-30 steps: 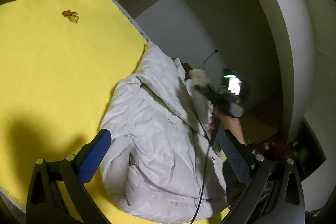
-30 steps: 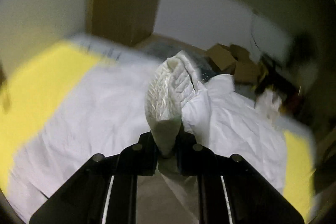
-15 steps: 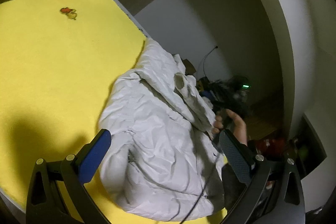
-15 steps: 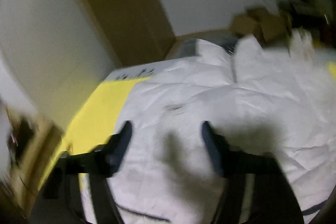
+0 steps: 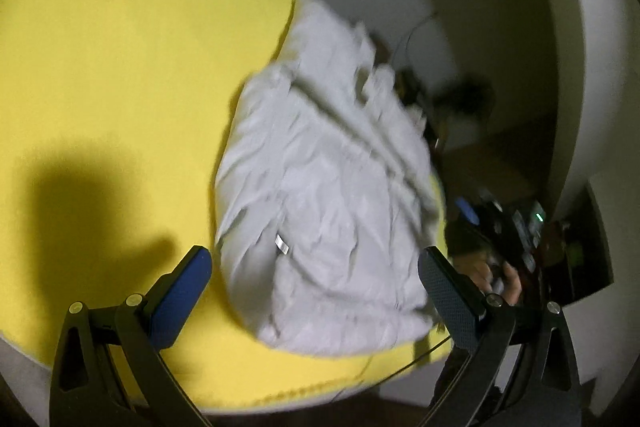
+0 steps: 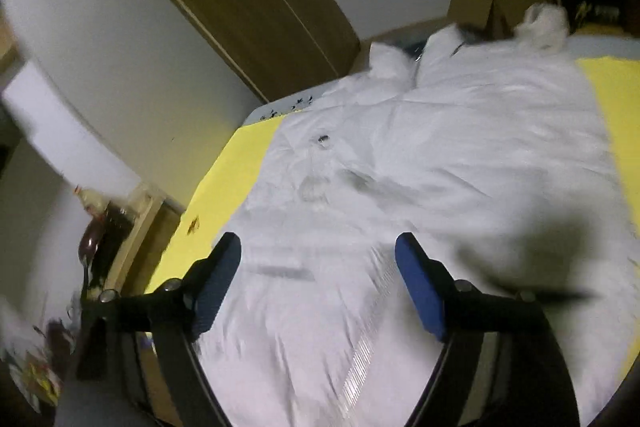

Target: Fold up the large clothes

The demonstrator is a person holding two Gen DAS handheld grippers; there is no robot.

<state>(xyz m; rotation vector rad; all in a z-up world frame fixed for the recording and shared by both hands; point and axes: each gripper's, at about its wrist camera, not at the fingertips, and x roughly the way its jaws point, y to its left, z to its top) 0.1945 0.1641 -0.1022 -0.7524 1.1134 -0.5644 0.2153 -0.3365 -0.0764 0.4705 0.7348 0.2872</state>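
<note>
Right wrist alone shows cardboard boxes [image 6: 492,1] beyond white jacket [image 6: 420,155]; both grippers spread.

- Both views are showing dim indoor light, with dark vignetting at the fisheye rims.
- Motion blur is smearing the white garment [image 5: 328,195] and the walls, which are bowing at the edges.
- A heavy shadow is falling on the yellow bed cover [image 5: 120,87] in the left view.
- Another shadow is crossing the garment in the right view.
</note>
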